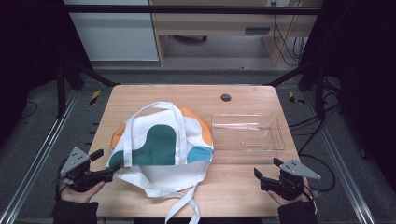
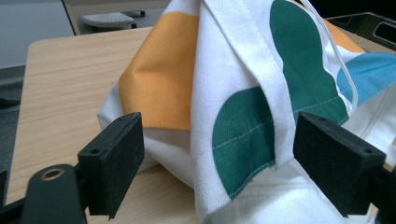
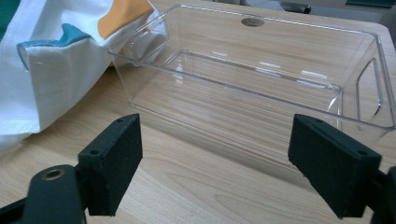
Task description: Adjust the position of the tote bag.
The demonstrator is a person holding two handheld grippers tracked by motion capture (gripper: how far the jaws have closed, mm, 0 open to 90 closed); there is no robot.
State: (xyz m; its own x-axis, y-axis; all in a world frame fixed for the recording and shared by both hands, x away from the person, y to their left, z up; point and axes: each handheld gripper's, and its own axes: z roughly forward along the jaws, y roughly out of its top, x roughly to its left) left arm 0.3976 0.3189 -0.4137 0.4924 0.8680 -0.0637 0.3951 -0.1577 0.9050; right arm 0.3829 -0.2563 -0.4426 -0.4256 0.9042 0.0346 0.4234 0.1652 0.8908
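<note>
A white cloth bag (image 1: 161, 144) with green, orange and blue patches lies bulging on the wooden table (image 1: 243, 95), its straps trailing over the front edge. My left gripper (image 1: 108, 164) is open at the bag's left front corner. In the left gripper view the bag's white and green fabric (image 2: 243, 121) sits between the wide-apart jaws, and I cannot tell whether they touch it. A clear plastic bin (image 1: 246, 132) stands empty right of the bag. My right gripper (image 1: 266, 169) is open, a little in front of the bin (image 3: 261, 79), nothing between its jaws.
A small dark round hole (image 1: 226, 97) is set in the table behind the bin. Dark frame rails run along both sides of the table. A cabinet and cables stand on the floor beyond the far edge.
</note>
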